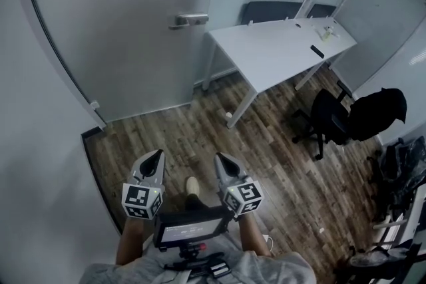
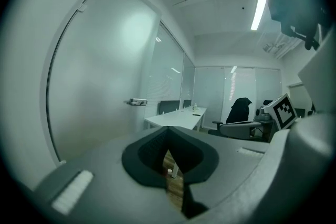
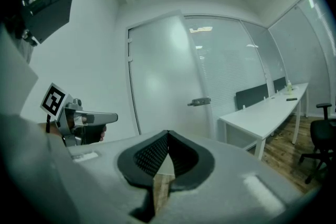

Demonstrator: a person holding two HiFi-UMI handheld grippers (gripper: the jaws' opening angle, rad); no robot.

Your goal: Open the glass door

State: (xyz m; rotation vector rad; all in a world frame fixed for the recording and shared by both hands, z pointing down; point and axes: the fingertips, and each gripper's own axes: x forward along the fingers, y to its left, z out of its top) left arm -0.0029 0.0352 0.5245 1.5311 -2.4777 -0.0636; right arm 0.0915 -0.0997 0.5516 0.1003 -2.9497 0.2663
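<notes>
Left gripper [image 1: 158, 155] and right gripper [image 1: 218, 157]: jaws together, empty. Spread one before reaching the glass door [image 1: 120, 30] lever handle [image 1: 188, 20].

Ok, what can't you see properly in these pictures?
What's behind the glass door: hidden in every view by frosted glass.
The small things on the white desk: too small to name, head view.
Writing on the chest screen: too blurred, head view.
</notes>
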